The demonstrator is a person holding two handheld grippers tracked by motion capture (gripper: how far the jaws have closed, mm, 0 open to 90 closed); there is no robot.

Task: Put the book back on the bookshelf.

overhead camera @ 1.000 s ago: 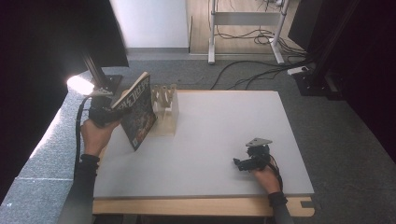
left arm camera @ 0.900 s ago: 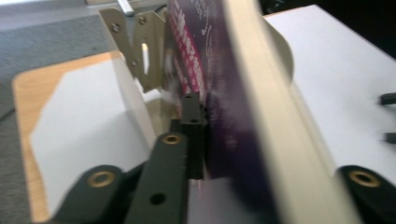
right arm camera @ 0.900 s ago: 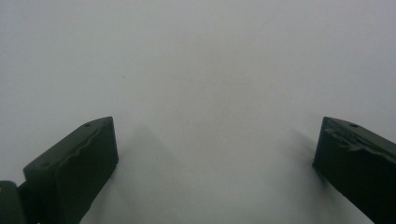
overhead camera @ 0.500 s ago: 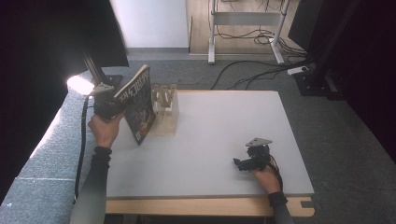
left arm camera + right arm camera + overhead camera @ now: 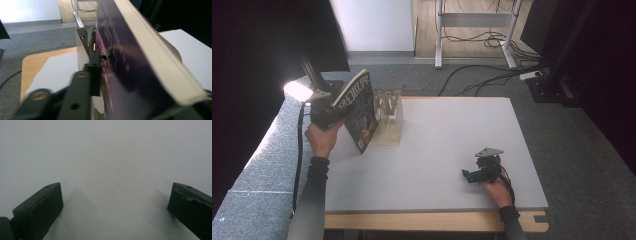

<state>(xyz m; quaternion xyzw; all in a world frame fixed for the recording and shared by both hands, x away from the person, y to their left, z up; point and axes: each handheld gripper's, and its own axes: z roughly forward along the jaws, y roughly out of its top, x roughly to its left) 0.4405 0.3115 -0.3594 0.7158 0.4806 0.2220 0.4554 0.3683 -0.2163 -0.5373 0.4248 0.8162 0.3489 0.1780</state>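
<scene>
Holding a book (image 5: 359, 111) upright in my left claw (image 5: 328, 114) at the worktop's (image 5: 447, 150) far left corner.

My left claw clamps the dark cover of the book, which tilts with its pale page edge up, just beside a wooden rack (image 5: 390, 119) standing near the far left edge. My right claw (image 5: 482, 172) rests near the worktop's near right corner, well apart from the book, jaws spread wide over bare white surface with nothing between them.
</scene>
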